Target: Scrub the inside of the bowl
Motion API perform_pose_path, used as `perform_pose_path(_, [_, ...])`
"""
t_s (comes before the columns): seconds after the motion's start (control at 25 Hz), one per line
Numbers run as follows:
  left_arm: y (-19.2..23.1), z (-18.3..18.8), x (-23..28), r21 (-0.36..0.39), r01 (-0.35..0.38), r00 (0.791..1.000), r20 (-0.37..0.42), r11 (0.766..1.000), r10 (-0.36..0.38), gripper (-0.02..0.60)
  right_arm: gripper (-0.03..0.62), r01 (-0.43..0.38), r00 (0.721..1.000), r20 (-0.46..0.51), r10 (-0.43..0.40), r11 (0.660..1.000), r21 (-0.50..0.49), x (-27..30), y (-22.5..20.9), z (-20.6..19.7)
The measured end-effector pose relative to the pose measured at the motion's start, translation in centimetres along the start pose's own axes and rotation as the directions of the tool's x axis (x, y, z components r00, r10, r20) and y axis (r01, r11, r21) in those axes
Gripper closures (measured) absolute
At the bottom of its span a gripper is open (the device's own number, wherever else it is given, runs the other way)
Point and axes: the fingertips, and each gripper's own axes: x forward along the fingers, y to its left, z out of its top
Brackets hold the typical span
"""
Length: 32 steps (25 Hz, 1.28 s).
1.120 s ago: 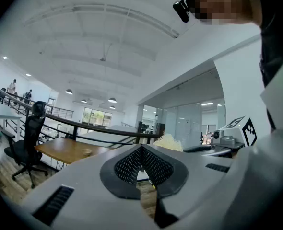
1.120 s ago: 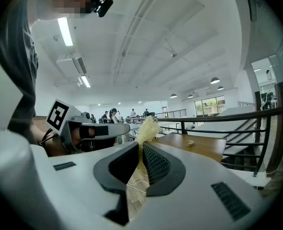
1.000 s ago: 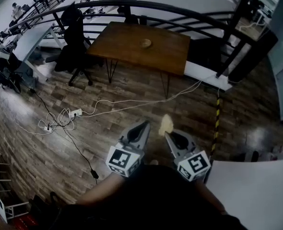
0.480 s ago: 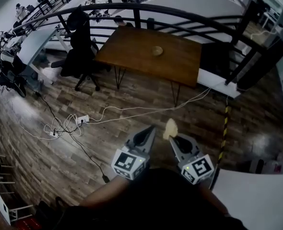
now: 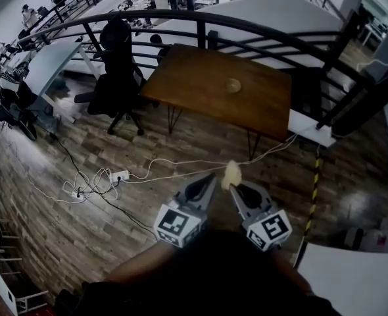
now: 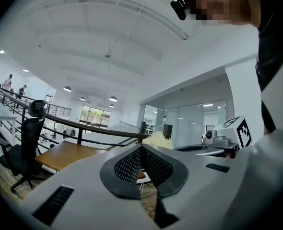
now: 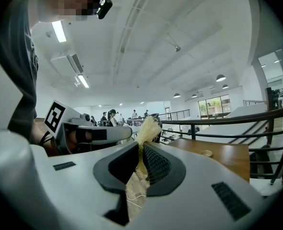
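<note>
We log: left gripper (image 5: 209, 178), fingers clenched on nothing; right gripper (image 5: 233, 187), fingers grasping a fibrous scrubber (image 5: 231, 172); bowl (image 5: 233, 85) resting on the wooden surface (image 5: 191, 84), well apart.

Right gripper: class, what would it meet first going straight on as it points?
Free nearby; from the right gripper, the brown wooden table lies rightward, so probably the black metal railing; depth unclear.

There are two hand-held grippers, a left hand-held gripper (image 5: 209, 178) and a right hand-held gripper (image 5: 235, 188), one pale scrubber (image 5: 231, 173), one bowl (image 5: 233, 85), one brown tabletop (image 5: 194, 78), one black chair (image 5: 118, 78), one curved black railing (image 5: 260, 26) and one white power strip (image 5: 120, 175).
</note>
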Motion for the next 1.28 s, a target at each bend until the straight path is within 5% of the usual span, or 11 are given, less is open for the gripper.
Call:
perform_pose_path(0.32, [6.7,0.6,-0.8,-0.028,0.005,1.000,0.000,1.000,-0.005,0.583,0.557,0.012,1.000,-0.020,-0.012,1.000,0.000,6.5,1.1,1.2])
perform_pose_path(0.76, [12.8,0.3,3.3,-0.050,-0.048,0.998,-0.029,0.998,0.047,0.583,0.557,-0.035,0.999,-0.022,0.035,0.999,0.017,12.8,-3.3,1.1])
perform_pose_path(1.28, [16.6,2.8,19.4,-0.056,-0.089,0.996,-0.029,0.995,0.087,0.583,0.557,-0.076,0.997,-0.031,0.077,0.997,0.008,17.3,-19.5,3.6])
